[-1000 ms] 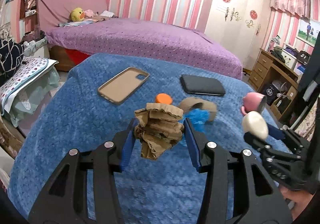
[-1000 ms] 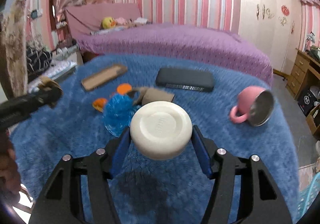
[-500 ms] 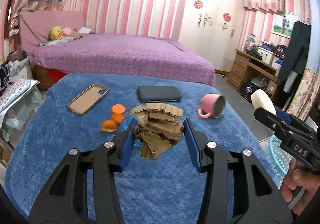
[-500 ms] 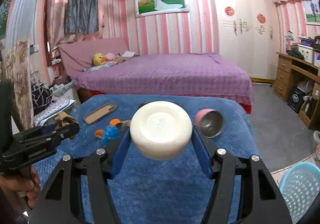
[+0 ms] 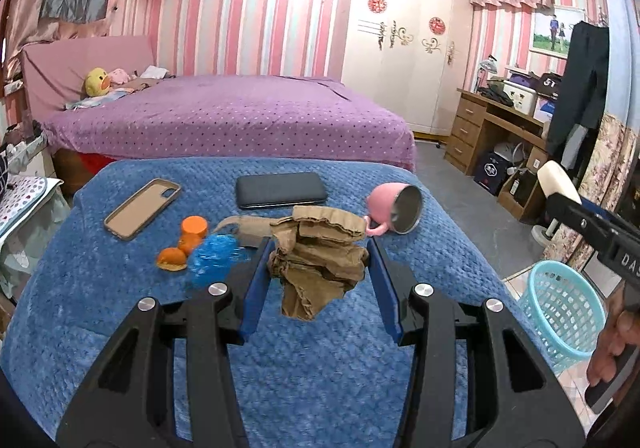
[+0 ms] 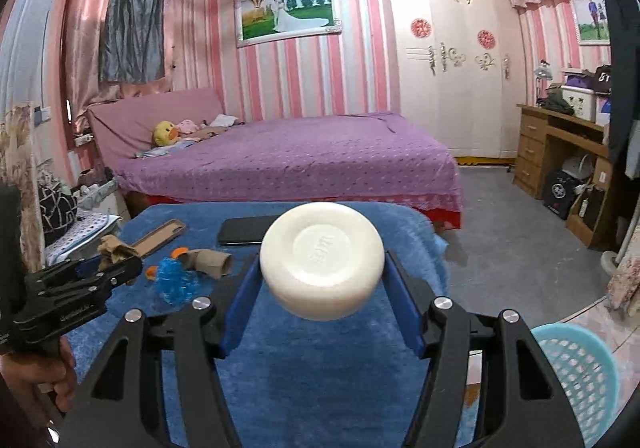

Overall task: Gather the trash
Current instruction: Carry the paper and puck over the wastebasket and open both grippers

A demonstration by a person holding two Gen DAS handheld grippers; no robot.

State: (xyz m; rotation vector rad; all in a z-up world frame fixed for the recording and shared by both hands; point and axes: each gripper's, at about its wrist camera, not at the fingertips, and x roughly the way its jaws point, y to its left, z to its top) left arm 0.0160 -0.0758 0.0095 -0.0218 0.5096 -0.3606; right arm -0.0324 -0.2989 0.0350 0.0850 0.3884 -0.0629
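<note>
My left tool (image 5: 318,268) grips one crumpled cardboard wad (image 5: 320,256); right tool (image 6: 322,280) grips one white round soap bar (image 6: 322,266); one turquoise basket (image 6: 580,372) nearby

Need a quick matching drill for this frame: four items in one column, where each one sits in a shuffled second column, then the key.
Items
1. crumpled cardboard
2. white round lid
3. pink mug
4. light blue basket

Places
A. on the floor beside the blue blanket
B. clamped in the left tongs
C. lying on its side on the blue blanket
D. clamped in the right tongs

Pairs: 1-B, 2-D, 3-C, 4-A
</note>
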